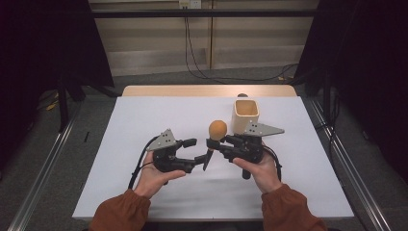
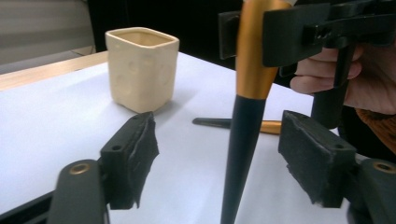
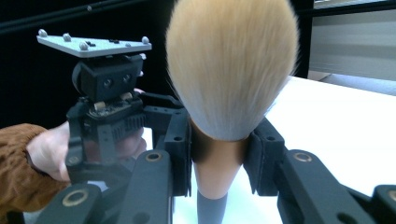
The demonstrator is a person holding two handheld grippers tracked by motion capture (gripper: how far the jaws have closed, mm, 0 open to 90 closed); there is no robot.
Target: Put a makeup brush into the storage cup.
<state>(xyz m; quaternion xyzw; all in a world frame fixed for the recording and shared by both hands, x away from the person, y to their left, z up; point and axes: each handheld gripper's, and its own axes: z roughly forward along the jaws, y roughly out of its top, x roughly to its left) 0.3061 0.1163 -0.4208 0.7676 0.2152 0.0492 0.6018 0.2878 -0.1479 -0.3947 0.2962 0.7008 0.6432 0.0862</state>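
Note:
A makeup brush [image 1: 217, 130] with a fluffy orange head, a gold ferrule and a black handle stands upright over the middle of the white table [image 1: 144, 120]. My right gripper [image 1: 215, 143] is shut on its ferrule; in the right gripper view both pads press on the ferrule [image 3: 218, 161] below the brush head [image 3: 232, 65]. My left gripper [image 1: 195, 150] is open around the lower handle. In the left gripper view the black handle [image 2: 243, 135] stands between the pads [image 2: 135, 149] without touching them. A cream square cup [image 1: 246, 115] stands just behind the right gripper.
A second brush [image 2: 238, 124] lies flat on the table past the held handle. The cup [image 2: 141, 67] stands upright to the left of it in the left gripper view. A small dark object [image 1: 243, 95] sits at the table's far edge.

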